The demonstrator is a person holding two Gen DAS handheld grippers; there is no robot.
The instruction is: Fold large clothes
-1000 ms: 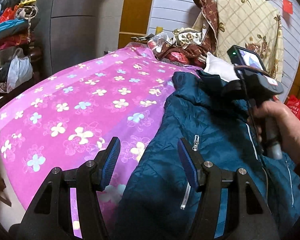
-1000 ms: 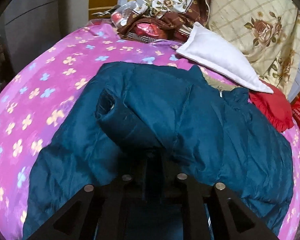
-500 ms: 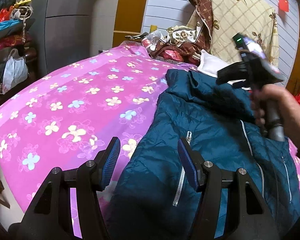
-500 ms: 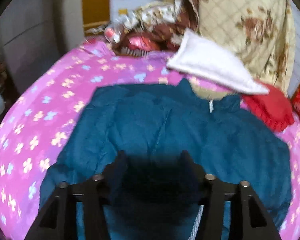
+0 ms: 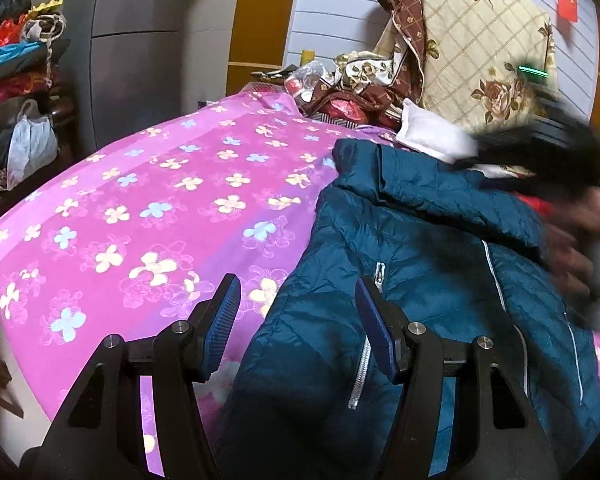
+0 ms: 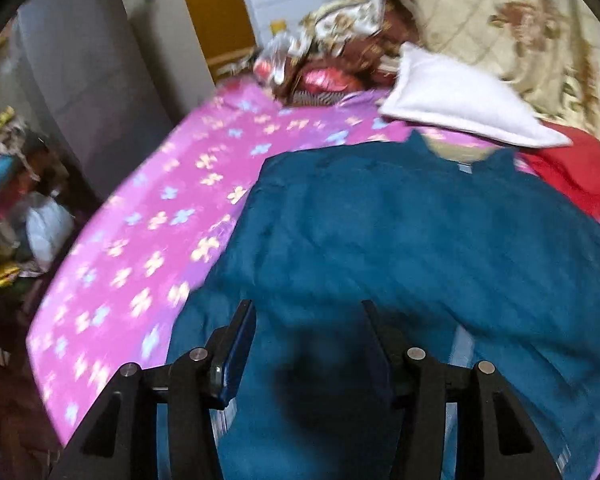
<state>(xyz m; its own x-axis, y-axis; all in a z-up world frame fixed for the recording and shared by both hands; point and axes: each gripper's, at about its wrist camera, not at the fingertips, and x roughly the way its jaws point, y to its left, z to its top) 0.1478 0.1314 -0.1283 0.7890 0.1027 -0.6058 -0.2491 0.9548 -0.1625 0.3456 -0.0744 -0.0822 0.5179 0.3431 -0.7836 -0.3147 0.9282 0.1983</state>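
A dark teal quilted jacket (image 5: 412,280) lies on the bed, over the pink flowered bedspread (image 5: 148,216), with its collar toward the white pillow (image 6: 460,108) and the heap of patterned bedding at the head end. In the left wrist view one sleeve or side panel is laid across the upper chest, forming a thick fold just below the collar, while the front with its silver pocket zip (image 5: 358,376) and the long centre zip shows below it. In the right wrist view, which is blurred, the jacket reads as a broad, fairly flat teal shape that covers much of the right part of the bed, with a red item (image 6: 572,176) beside it near the pillow. The left gripper (image 5: 296,312) hovers over the jacket's near left edge with its fingers spread wide and nothing between them. The right gripper (image 6: 308,336) also stands wide open and empty above the middle of the garment; from the left view it appears only as a dark smear with the person's hand at the far right. Judging by this, the fold is at an early stage: one part seems turned in, but the body is not yet doubled over, and the remaining side and the lengthwise folds look undone.
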